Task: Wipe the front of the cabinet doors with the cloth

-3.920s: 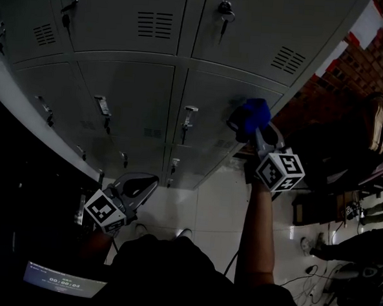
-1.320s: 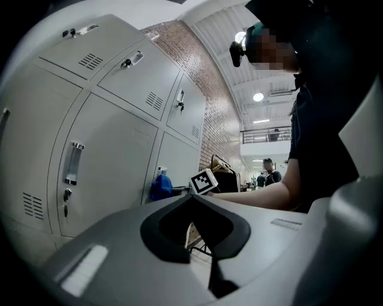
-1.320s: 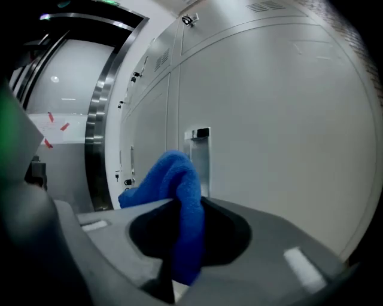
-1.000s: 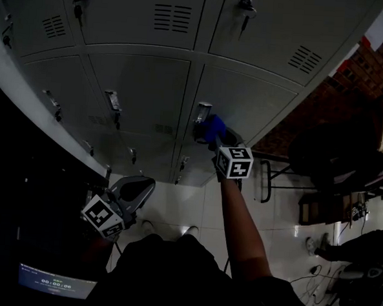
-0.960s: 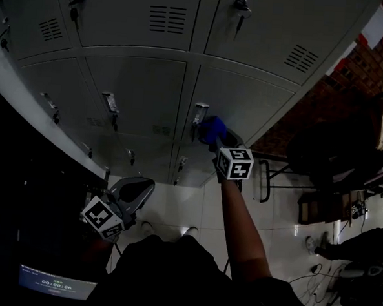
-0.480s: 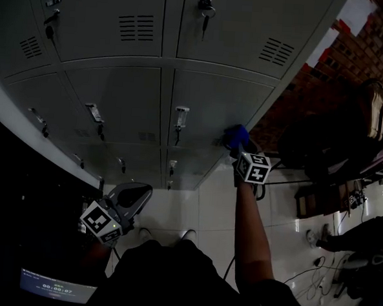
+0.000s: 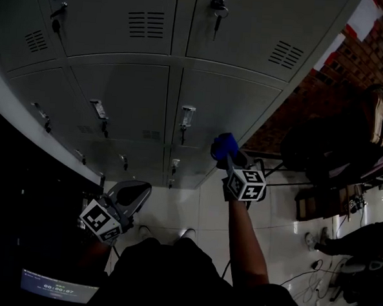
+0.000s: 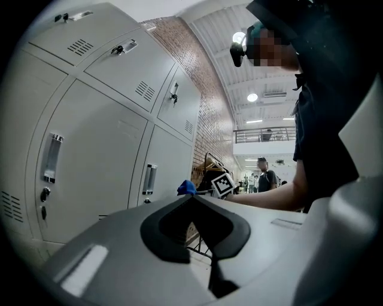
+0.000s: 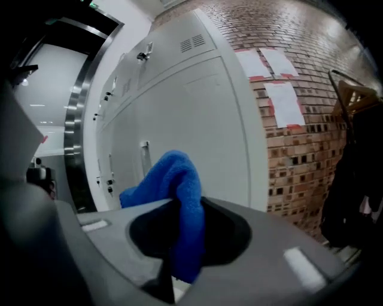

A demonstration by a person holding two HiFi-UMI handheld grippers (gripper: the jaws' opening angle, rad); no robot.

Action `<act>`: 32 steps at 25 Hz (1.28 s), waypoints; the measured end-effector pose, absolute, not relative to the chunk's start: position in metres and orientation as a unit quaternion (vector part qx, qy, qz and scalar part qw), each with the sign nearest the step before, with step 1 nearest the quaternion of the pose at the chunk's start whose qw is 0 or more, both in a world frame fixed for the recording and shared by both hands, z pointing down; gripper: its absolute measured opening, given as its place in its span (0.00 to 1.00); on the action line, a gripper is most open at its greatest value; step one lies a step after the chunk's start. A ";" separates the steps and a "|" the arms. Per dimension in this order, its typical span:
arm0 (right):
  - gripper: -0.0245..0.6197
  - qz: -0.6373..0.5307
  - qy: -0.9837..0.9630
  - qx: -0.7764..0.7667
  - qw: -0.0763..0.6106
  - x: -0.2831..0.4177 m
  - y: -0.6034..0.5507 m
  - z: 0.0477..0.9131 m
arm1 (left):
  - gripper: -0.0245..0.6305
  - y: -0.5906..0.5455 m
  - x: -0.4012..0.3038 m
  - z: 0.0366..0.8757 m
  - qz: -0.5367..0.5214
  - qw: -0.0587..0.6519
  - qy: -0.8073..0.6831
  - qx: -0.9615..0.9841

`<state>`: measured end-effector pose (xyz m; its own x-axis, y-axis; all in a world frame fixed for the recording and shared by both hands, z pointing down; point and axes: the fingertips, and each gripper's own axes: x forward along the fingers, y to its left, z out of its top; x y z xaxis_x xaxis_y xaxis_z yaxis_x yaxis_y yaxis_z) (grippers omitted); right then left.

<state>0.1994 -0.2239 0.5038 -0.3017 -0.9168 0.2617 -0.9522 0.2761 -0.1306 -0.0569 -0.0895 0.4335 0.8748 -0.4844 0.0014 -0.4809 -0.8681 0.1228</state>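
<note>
Blue cloth (image 7: 224, 146) is clamped tight in the right gripper (image 7: 227, 157), arm stretched forward, bunched just ahead of its jaws by the grey locker door (image 7: 227, 99). Meanwhile the left gripper (image 7: 135, 192) hangs low, jaws together, empty.

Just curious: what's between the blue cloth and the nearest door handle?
Nothing but bare grey door, seen in the head view, separates the cloth from the handle.
</note>
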 end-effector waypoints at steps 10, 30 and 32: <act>0.14 0.138 -0.881 0.446 0.074 0.028 -0.221 0.519 | 0.04 -0.091 -0.076 0.436 -0.017 0.060 -0.267 0.962; 0.15 0.173 -0.798 0.565 0.120 0.130 -0.280 0.602 | 0.04 -0.094 -0.086 0.440 0.002 0.064 -0.290 0.955; 0.14 0.177 -0.784 0.584 0.118 0.157 -0.277 0.604 | 0.04 -0.094 -0.077 0.440 0.002 0.064 -0.282 0.957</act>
